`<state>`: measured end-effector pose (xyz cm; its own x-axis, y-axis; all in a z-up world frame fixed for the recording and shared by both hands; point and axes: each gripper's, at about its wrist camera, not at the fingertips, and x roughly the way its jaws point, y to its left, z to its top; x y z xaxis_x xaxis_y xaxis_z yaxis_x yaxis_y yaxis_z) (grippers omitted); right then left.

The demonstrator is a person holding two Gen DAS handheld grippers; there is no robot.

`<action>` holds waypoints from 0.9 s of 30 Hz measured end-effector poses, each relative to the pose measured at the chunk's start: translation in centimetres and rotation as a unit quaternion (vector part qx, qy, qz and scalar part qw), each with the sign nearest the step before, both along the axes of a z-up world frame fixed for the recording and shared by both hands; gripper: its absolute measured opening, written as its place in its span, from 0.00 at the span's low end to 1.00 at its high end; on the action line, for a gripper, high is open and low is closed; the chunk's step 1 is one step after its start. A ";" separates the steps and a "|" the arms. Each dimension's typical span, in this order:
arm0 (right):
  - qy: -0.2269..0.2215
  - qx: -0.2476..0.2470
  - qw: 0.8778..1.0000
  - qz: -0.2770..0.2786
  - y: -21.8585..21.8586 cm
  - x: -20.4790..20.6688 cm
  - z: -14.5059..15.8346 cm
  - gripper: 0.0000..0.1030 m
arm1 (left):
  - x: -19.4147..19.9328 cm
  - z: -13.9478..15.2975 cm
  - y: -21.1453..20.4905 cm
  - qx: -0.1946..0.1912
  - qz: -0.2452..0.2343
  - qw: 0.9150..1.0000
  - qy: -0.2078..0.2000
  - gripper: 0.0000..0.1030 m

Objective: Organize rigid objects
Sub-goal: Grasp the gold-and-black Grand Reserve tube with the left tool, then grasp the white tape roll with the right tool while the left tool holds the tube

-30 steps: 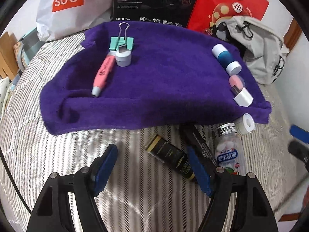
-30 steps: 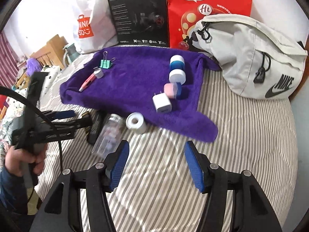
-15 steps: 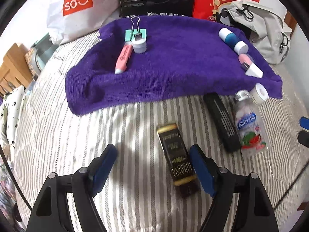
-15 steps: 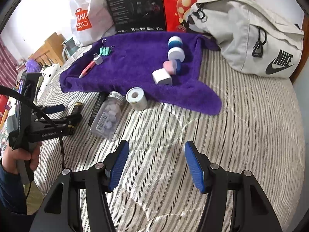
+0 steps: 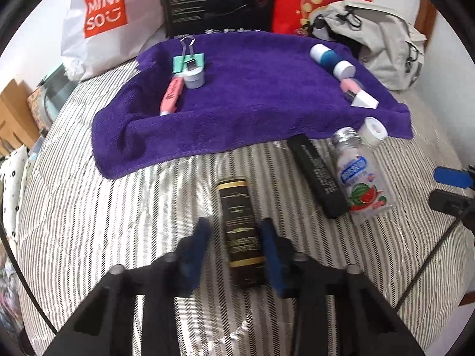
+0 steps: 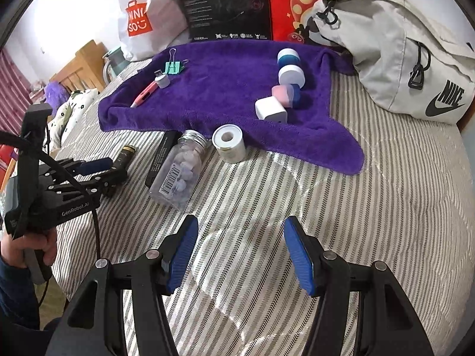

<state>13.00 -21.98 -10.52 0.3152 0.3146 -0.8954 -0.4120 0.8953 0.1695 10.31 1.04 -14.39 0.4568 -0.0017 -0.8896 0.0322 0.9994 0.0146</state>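
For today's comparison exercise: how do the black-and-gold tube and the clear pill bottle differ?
The black-and-gold tube is dark and opaque; the clear pill bottle shows its contents. The tube lies between the left tool's fingers; the bottle lies apart from both tools. Both lie flat on the striped bedding, off the purple towel.

Even, bright daylight washes out the upper-left wall in both views. Fisheye bending darkens the corners (heavy vignette). The left gripper (image 5: 236, 246) looks motion-blurred; sheen glints on the striped bedcover (image 6: 386, 207).
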 end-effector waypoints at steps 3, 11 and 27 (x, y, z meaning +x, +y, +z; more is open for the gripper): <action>0.001 0.008 1.000 -0.007 0.3 0.4 -0.2 0.58 | 0.0 0.1 -0.1 -0.004 -0.009 1.000 0.000 0.22; -0.015 0.043 0.997 -0.056 1.5 4.0 -1.1 0.58 | 0.0 0.2 0.2 -0.009 -0.018 1.000 0.004 0.22; -0.050 -0.031 0.997 -0.058 5.6 6.1 -3.7 0.46 | 0.0 0.1 0.9 -0.032 -0.029 0.999 0.001 0.22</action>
